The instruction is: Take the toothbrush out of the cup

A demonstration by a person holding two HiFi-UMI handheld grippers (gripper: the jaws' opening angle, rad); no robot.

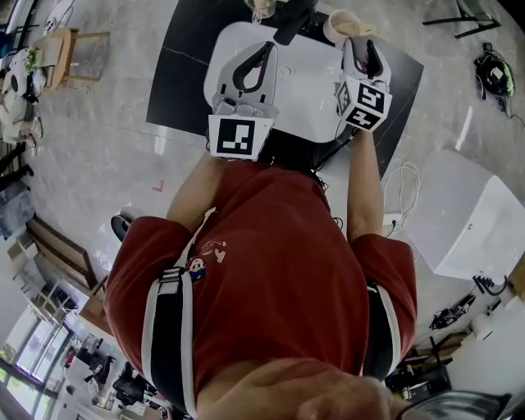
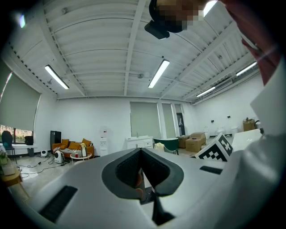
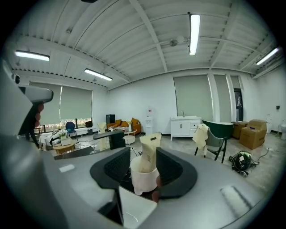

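A white cup (image 3: 144, 176) holds a cream paper-wrapped toothbrush (image 3: 149, 152) that stands upright and sticks out above the rim. The jaws of my right gripper (image 3: 143, 151) stand wide, one on each side of the cup, and I see no pad pressing on it, so the gripper is open. In the head view the cup (image 1: 339, 25) sits at the far edge of the white table (image 1: 308, 94), just ahead of the right gripper (image 1: 362, 43). My left gripper (image 1: 264, 49) hovers over the table to the left; its jaws (image 2: 140, 172) are shut with nothing between them.
A black object (image 1: 291, 25) and a glass-like item (image 1: 261, 8) lie at the table's far edge beside the cup. A dark floor mat (image 1: 184, 66) surrounds the table. A wooden chair (image 1: 78, 53) stands far left, a white box (image 1: 476, 221) right.
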